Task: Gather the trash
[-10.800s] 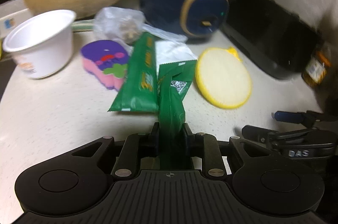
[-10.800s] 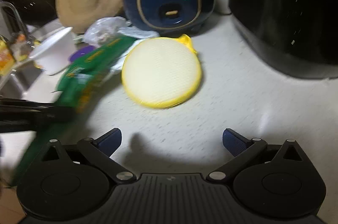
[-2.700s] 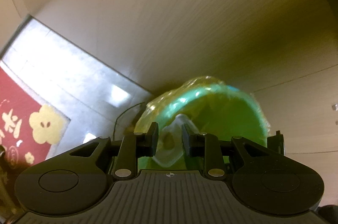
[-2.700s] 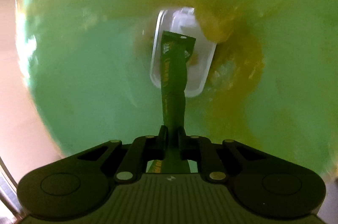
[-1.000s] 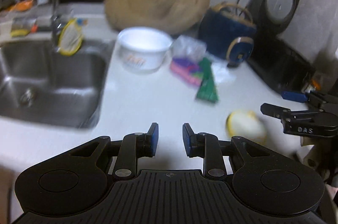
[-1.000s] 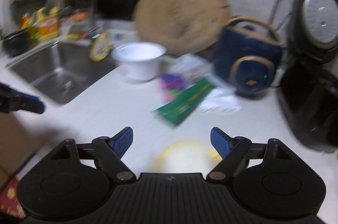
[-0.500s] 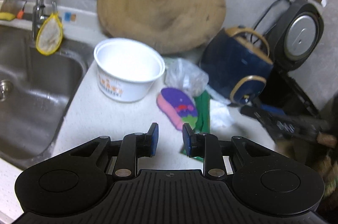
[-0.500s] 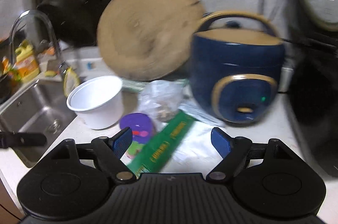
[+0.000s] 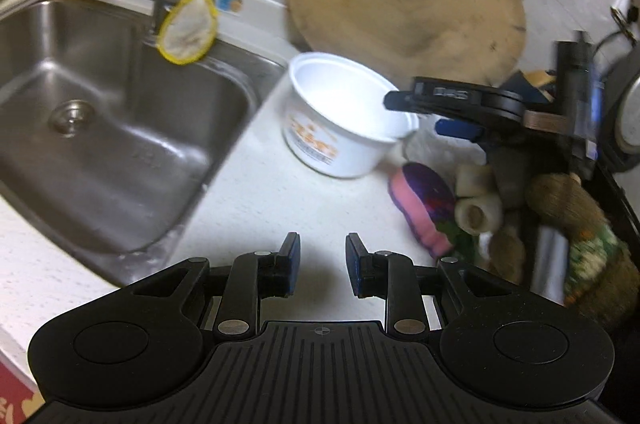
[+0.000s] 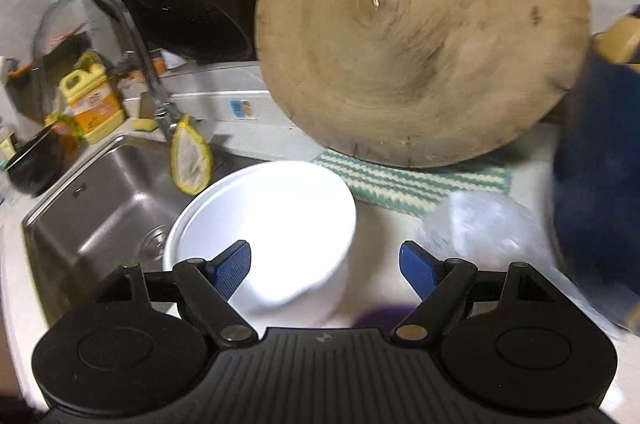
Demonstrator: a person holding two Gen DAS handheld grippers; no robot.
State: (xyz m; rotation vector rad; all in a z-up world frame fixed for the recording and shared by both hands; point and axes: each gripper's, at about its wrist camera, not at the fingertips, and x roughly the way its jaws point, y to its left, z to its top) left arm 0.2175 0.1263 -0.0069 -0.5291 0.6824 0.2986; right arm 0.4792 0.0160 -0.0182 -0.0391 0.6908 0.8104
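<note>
The right hand-held gripper stands wide open with nothing between its blue pads; its left fingertip lies over the mouth of the round white plastic bowl with orange print on its side, though whether it touches the rim cannot be told. The bowl sits upright on the white speckled table beside the stainless steel sink and looks empty inside. Just right of it lies a crumpled clear plastic bag, its contents blurred. The left hand-held gripper is partly open and empty above bare table. Near the bowl lies a pink and purple sponge. Behind leans a round wooden chopping board on a green and white striped cloth. The sink basin holds only its drain.
</note>
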